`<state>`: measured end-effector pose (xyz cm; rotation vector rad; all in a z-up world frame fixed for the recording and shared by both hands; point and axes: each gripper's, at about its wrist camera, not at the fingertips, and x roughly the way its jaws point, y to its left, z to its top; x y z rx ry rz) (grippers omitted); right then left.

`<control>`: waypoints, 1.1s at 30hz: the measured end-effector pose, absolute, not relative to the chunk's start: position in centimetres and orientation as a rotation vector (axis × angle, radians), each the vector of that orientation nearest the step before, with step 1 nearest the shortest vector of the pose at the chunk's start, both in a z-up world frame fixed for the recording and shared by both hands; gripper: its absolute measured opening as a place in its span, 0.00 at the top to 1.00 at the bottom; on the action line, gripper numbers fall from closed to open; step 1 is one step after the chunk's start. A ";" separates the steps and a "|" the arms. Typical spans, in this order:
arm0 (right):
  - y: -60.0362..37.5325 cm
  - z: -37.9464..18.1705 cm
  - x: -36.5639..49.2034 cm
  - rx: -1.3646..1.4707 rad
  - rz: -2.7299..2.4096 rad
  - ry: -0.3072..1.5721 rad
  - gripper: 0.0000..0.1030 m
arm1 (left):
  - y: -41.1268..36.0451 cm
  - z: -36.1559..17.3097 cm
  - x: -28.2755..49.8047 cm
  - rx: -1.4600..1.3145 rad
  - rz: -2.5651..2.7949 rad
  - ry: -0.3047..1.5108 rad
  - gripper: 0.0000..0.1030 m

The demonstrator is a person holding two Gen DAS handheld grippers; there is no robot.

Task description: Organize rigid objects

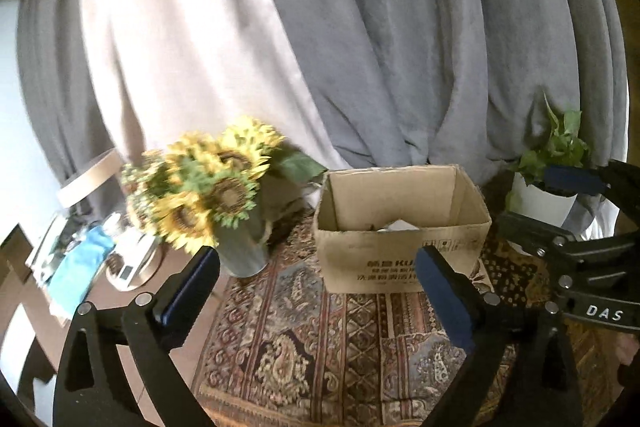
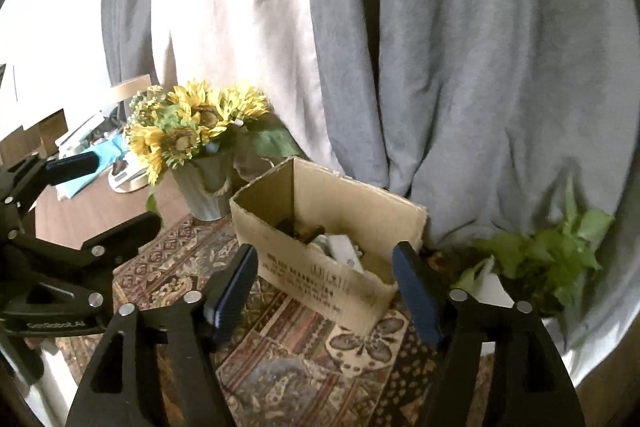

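- Grey and pale curtains (image 1: 360, 27) hang behind a table covered with a patterned cloth (image 1: 320, 347); on it stand a tin vase of sunflowers (image 1: 208, 187), an open cardboard box (image 1: 400, 227) and a potted plant (image 1: 552, 163) in a white pot.
- Left gripper (image 1: 320, 287) has its jaws spread wide with nothing between them; it hovers over the cloth, aimed at the near wall of the box.
- Right gripper (image 2: 324, 283) is also open and empty, its blue pads framing the box's near corner without touching it.
- Task objects: the right wrist view shows several things lying inside the box, among them a pale flat item (image 2: 344, 247) and some darker pieces; what they are is too blurred to tell. No loose rigid object shows on the bare cloth.
- Judged step: both hands appear to be clear of the box with nothing held, so either the packing is nearly done or the next item lies out of view.
- To do it well: keep both grippers above the box rim when crossing, since the cardboard walls are light and would shift at a nudge.
- Keep the left hand away from the sunflowers, which stand just beside the box and look easy to tip.
- Keep the two grippers apart; they are close side by side in both views.
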<state>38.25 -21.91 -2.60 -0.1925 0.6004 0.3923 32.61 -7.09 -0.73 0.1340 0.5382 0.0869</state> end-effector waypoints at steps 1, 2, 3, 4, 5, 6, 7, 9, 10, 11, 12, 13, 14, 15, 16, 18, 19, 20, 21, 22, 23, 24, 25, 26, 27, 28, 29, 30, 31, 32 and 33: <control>-22.2 -2.5 37.5 -0.190 0.387 0.594 0.26 | -7.2 -0.6 31.8 0.131 0.098 0.528 0.00; -22.5 -2.3 36.8 -0.185 0.380 0.588 0.22 | -7.2 -0.5 31.1 0.127 0.107 0.519 0.00; -22.7 -2.2 36.2 -0.180 0.375 0.584 0.20 | -7.2 -0.3 30.5 0.123 0.117 0.511 0.00; -22.9 -2.0 35.5 -0.177 0.368 0.580 0.18 | -7.2 -0.1 29.7 0.121 0.126 0.501 0.00; -23.1 -1.8 34.7 -0.173 0.354 0.571 0.17 | -7.3 0.1 29.0 0.119 0.134 0.489 0.00; -23.2 -1.7 34.2 -0.171 0.344 0.566 0.16 | -7.3 0.3 28.4 0.120 0.140 0.479 0.00; -23.4 -1.4 33.3 -0.166 0.331 0.559 0.13 | -7.3 0.5 27.6 0.119 0.145 0.470 0.00; -23.6 -0.9 31.9 -0.155 0.305 0.546 0.12 | -7.3 0.9 26.2 0.114 0.149 0.448 0.00; -23.7 -0.7 31.1 -0.151 0.295 0.537 0.11 | -7.2 1.2 25.4 0.112 0.149 0.436 0.00; -23.8 -0.5 30.3 -0.146 0.284 0.530 0.10 | -7.1 1.5 24.5 0.109 0.147 0.425 0.00; -23.9 -0.3 29.8 -0.139 0.276 0.526 0.10 | -7.0 1.6 23.9 0.108 0.143 0.418 0.00; -24.0 0.1 28.7 -0.126 0.264 0.521 0.10 | -6.8 1.9 22.8 0.106 0.138 0.404 0.00; -24.1 0.4 27.8 -0.114 0.255 0.515 0.10 | -6.7 2.1 22.2 0.105 0.136 0.395 0.00; -24.1 0.6 27.2 -0.104 0.245 0.509 0.09 | -6.6 2.3 21.3 0.105 0.132 0.385 0.00; -24.0 0.9 26.2 -0.096 0.235 0.502 0.08 | -6.3 2.6 20.2 0.107 0.125 0.375 0.00; -23.7 1.4 24.3 -0.085 0.212 0.485 0.08 | -5.9 2.9 18.7 0.111 0.111 0.367 0.00; -23.5 1.6 23.4 -0.078 0.202 0.480 0.08 | -5.6 3.1 17.8 0.114 0.103 0.364 0.00; -23.3 1.7 22.3 -0.068 0.193 0.479 0.08 | -5.4 3.3 16.9 0.117 0.092 0.361 0.00; -23.1 1.9 21.4 -0.059 0.185 0.478 0.08 | -5.1 3.4 16.1 0.118 0.080 0.357 0.00; -23.0 2.0 20.4 -0.049 0.174 0.475 0.08 | -4.6 3.5 14.9 0.122 0.067 0.352 0.00; -22.7 2.2 19.3 -0.041 0.162 0.470 0.08 | -4.3 3.6 14.0 0.126 0.061 0.350 0.00; -22.6 2.3 18.4 -0.035 0.150 0.467 0.08 | -4.0 3.6 13.2 0.129 0.053 0.348 0.00; -22.3 2.4 17.0 -0.027 0.127 0.460 0.08 | -3.8 3.7 12.3 0.132 0.041 0.346 0.00; -22.1 2.5 16.2 -0.022 0.112 0.456 0.08 | -3.5 3.8 11.7 0.134 0.033 0.345 0.00; -21.9 2.6 14.9 -0.018 0.095 0.451 0.08 | -3.3 3.8 10.7 0.136 0.022 0.343 0.00; -21.7 2.7 14.1 -0.017 0.083 0.447 0.08 | -3.1 3.9 10.0 0.138 0.014 0.340 0.00; -21.4 2.8 12.6 -0.018 0.063 0.437 0.08 | -2.9 3.9 9.3 0.138 0.011 0.336 0.00; -21.2 2.9 11.9 -0.019 0.054 0.432 0.08 | -2.7 4.0 8.6 0.137 0.009 0.333 0.00; -21.0 3.0 11.0 -0.021 0.043 0.427 0.08 | -2.5 4.1 7.7 0.135 0.005 0.330 0.00; -20.8 3.2 9.9 -0.022 0.032 0.422 0.07 | -2.4 4.1 7.0 0.131 0.000 0.327 0.00; -20.7 3.3 9.1 -0.020 0.027 0.418 0.07 | -2.2 4.2 6.0 0.125 -0.004 0.328 0.00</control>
